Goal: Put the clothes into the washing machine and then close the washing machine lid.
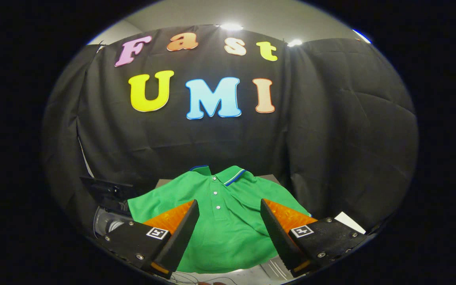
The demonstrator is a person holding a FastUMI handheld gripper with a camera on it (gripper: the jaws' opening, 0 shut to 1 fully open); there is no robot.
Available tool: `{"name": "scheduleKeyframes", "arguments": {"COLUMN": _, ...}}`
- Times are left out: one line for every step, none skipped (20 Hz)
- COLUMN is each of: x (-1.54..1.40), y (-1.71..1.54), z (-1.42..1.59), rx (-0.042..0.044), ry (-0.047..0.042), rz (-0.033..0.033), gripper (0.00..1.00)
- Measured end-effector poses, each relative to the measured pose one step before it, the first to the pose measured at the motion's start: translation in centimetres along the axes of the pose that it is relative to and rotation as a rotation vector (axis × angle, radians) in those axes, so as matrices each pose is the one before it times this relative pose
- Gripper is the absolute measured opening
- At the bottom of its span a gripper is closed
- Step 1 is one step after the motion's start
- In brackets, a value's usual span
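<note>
A: Which step are we on?

B: The first one, by my reading: picking up the clothes. The green polo shirt [228, 221] lies spread flat in the lower centre of the frame, collar away from the camera, on a pale desk [344, 218] whose corner peeks out at lower right.

A: And the hand-held gripper [230, 211]?

B: Released. Its two fingers stand wide apart at the bottom of the frame, over the shirt's body with the button placket showing between them. Nothing is pinched. I cannot tell whether the tips touch the cloth or hover just above it.

A: Where's the washing machine?

B: Probably the dark unit [107, 194] at lower left, just beside the shirt's sleeve, with a shiny rounded part [107, 223] under it. It is too dim and cropped to be sure, or to see how the lid stands.

A: So the next move?

B: I'd say lower onto the middle of the shirt and close on a bunched fold. Flat fabric gives little to bite, so the fingers likely need to gather cloth as they close. Then lift high enough for the hem to come off the desk before swinging left.
</note>
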State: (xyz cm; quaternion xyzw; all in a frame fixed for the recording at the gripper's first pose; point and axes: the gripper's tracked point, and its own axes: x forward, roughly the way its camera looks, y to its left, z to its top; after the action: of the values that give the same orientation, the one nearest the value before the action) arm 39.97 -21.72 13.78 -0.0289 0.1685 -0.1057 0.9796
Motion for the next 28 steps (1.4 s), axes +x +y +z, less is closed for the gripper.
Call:
{"name": "scheduleKeyframes", "arguments": {"x": 1.132, "y": -0.083, "z": -0.449, "rx": -0.02514, "ry": 0.03250, "rz": 0.00692, "gripper": 0.96}}
{"name": "scheduleKeyframes", "arguments": {"x": 1.045, "y": 0.024, "z": -0.619, "rx": -0.02390, "ry": 0.03722, "rz": 0.01094, "gripper": 0.96}}
{"name": "scheduleKeyframes", "arguments": {"x": 0.961, "y": 0.114, "z": -0.133, "rx": -0.01496, "ry": 0.02894, "rz": 0.01272, "gripper": 0.96}}
{"name": "scheduleKeyframes", "arguments": {"x": 0.767, "y": 0.112, "z": -0.150, "rx": -0.00398, "ry": 0.01765, "rz": 0.01875, "gripper": 0.96}}
{"name": "scheduleKeyframes", "arguments": {"x": 0.753, "y": 0.168, "z": -0.021, "rx": 0.00475, "ry": 0.01557, "rz": 0.01707, "gripper": 0.96}}
{"name": "scheduleKeyframes", "arguments": {"x": 0.816, "y": 0.210, "z": -0.173, "rx": 0.00658, "ry": 0.02068, "rz": 0.01757, "gripper": 0.96}}
{"name": "scheduleKeyframes", "arguments": {"x": 0.668, "y": 0.093, "z": -0.225, "rx": 0.00883, "ry": 0.02275, "rz": 0.01205, "gripper": 0.97}}
{"name": "scheduleKeyframes", "arguments": {"x": 0.532, "y": 0.092, "z": -0.234, "rx": 0.00976, "ry": 0.02192, "rz": 0.01702, "gripper": 0.97}}
{"name": "scheduleKeyframes", "arguments": {"x": 0.674, "y": 0.040, "z": -0.185, "rx": 0.00987, "ry": 0.02066, "rz": 0.01253, "gripper": 0.97}}
{"name": "scheduleKeyframes", "arguments": {"x": 0.436, "y": -0.087, "z": -0.456, "rx": 0.00606, "ry": 0.01805, "rz": 0.00755, "gripper": 0.97}}
{"name": "scheduleKeyframes", "arguments": {"x": 0.399, "y": -0.171, "z": -0.195, "rx": 0.00091, "ry": 0.01677, "rz": 0.00675, "gripper": 0.97}}
{"name": "scheduleKeyframes", "arguments": {"x": 0.446, "y": 0.033, "z": -0.184, "rx": 0.00006, "ry": 0.01615, "rz": 0.00952, "gripper": 0.97}}
{"name": "scheduleKeyframes", "arguments": {"x": 0.433, "y": 0.096, "z": -0.461, "rx": 0.00082, "ry": 0.01581, "rz": 0.00797, "gripper": 0.97}}
{"name": "scheduleKeyframes", "arguments": {"x": 0.257, "y": 0.035, "z": -0.451, "rx": -0.00054, "ry": 0.01854, "rz": 0.00776, "gripper": 0.97}}
{"name": "scheduleKeyframes", "arguments": {"x": 0.173, "y": 0.042, "z": -0.805, "rx": -0.00073, "ry": 0.01843, "rz": 0.00865, "gripper": 0.97}}
{"name": "scheduleKeyframes", "arguments": {"x": 0.187, "y": 0.121, "z": -0.495, "rx": -0.00093, "ry": 0.01492, "rz": 0.00703, "gripper": 0.97}}
{"name": "scheduleKeyframes", "arguments": {"x": 0.212, "y": 0.107, "z": -0.418, "rx": 0.00136, "ry": 0.01226, "rz": 0.00593, "gripper": 0.97}}
{"name": "scheduleKeyframes", "arguments": {"x": 0.223, "y": 0.159, "z": -0.258, "rx": 0.00441, "ry": 0.00935, "rz": 0.00562, "gripper": 0.97}}
{"name": "scheduleKeyframes", "arguments": {"x": 0.126, "y": 0.114, "z": -0.294, "rx": -0.00581, "ry": 0.00395, "rz": -0.00336, "gripper": 0.97}}
{"name": "scheduleKeyframes", "arguments": {"x": 0.328, "y": 0.025, "z": 0.036, "rx": -0.01491, "ry": -0.01227, "rz": 0.00064, "gripper": 0.97}}
{"name": "scheduleKeyframes", "arguments": {"x": -0.038, "y": 0.088, "z": -0.067, "rx": -0.00447, "ry": 0.00502, "rz": 0.00086, "gripper": 0.97}}
{"name": "scheduleKeyframes", "arguments": {"x": -0.116, "y": 0.092, "z": 0.251, "rx": 0.00753, "ry": -0.00778, "rz": -0.00007, "gripper": 0.97}}
{"name": "scheduleKeyframes", "arguments": {"x": -0.056, "y": -0.001, "z": 0.104, "rx": 0.00718, "ry": -0.00498, "rz": -0.00170, "gripper": 0.97}}
{"name": "scheduleKeyframes", "arguments": {"x": -0.114, "y": 0.060, "z": 0.101, "rx": 0.00205, "ry": -0.00484, "rz": -0.00250, "gripper": 0.97}}
{"name": "scheduleKeyframes", "arguments": {"x": 0.049, "y": 0.012, "z": -0.101, "rx": 0.00028, "ry": -0.00779, "rz": -0.00368, "gripper": 0.97}}
{"name": "scheduleKeyframes", "arguments": {"x": 0.000, "y": 0.009, "z": 0.063, "rx": 0.00132, "ry": -0.00592, "rz": -0.00362, "gripper": 0.97}}
{"name": "scheduleKeyframes", "arguments": {"x": -0.042, "y": 0.057, "z": -0.039, "rx": 0.00064, "ry": -0.00537, "rz": -0.00186, "gripper": 0.97}}
{"name": "scheduleKeyframes", "arguments": {"x": 0.089, "y": -0.021, "z": -0.023, "rx": 0.00355, "ry": -0.00252, "rz": -0.00192, "gripper": 0.97}}
